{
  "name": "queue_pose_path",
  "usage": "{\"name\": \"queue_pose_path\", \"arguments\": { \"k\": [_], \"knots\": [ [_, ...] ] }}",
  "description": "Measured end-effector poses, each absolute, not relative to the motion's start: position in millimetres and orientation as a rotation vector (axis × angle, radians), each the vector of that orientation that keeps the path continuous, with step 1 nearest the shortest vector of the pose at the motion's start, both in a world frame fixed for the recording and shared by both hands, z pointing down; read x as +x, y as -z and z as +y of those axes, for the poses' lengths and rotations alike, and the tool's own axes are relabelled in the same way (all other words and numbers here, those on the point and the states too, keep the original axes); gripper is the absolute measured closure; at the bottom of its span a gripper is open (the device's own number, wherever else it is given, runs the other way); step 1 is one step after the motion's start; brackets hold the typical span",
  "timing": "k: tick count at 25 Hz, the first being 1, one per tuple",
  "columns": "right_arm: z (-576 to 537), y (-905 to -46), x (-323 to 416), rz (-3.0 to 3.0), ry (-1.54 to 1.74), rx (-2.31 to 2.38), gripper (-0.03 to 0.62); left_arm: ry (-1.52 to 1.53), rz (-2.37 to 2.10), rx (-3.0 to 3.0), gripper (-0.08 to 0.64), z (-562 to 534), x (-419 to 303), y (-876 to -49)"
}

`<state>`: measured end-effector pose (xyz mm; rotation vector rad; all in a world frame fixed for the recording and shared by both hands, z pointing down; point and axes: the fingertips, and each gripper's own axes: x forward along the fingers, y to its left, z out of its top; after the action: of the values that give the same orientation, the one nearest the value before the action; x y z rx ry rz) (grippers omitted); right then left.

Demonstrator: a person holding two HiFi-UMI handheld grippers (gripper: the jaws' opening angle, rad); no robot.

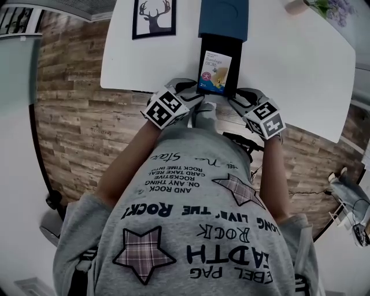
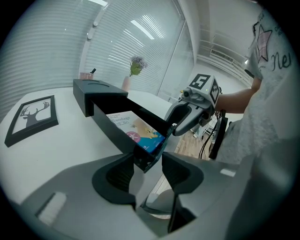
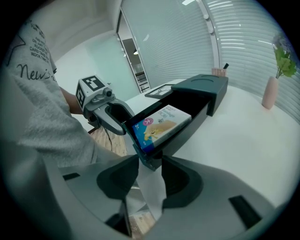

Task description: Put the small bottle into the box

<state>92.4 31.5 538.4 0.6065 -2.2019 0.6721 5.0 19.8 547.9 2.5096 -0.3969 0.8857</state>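
So starting on the left, there's a framed deer picture (image 1: 154, 17) lying flat on the white table (image 1: 289, 69), well off to the side of everything else. Next over, the left gripper (image 2: 147, 164) comes in at a downward slant with its marker cube (image 1: 165, 108) facing up. Its jaws are spread pretty wide and pinched onto the near left corner of the box (image 1: 221, 45). The corner fills the gap between the pads. The box itself is a long black open tray sitting on the table, running straight away from the person. Its near end is right at the table's front edge, poking a bit past it. A dark blue lid (image 1: 222, 17) covers the far end. Inside, toward the near end, a bandage pack (image 1: 214, 72) lies flat, white and blue with a pink spot. On the other side the right gripper (image 3: 150, 164) mirrors the left one. It's a little less spread and is clamped on the near right corner of the box, with its own cube (image 1: 267, 119) up top. Way off right at the back of the table stands a slim pink vase (image 3: 270, 93) with a green sprig.
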Motion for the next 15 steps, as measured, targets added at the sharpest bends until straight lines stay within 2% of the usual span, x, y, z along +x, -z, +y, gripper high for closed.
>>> {"name": "queue_pose_path", "arguments": {
  "k": [15],
  "knots": [
    [31.3,-539.1,94.0,-2.182,-0.690,0.549,0.448,-0.924,-0.373,2.493,0.371,20.4,5.6,-549.0]
  ]
}}
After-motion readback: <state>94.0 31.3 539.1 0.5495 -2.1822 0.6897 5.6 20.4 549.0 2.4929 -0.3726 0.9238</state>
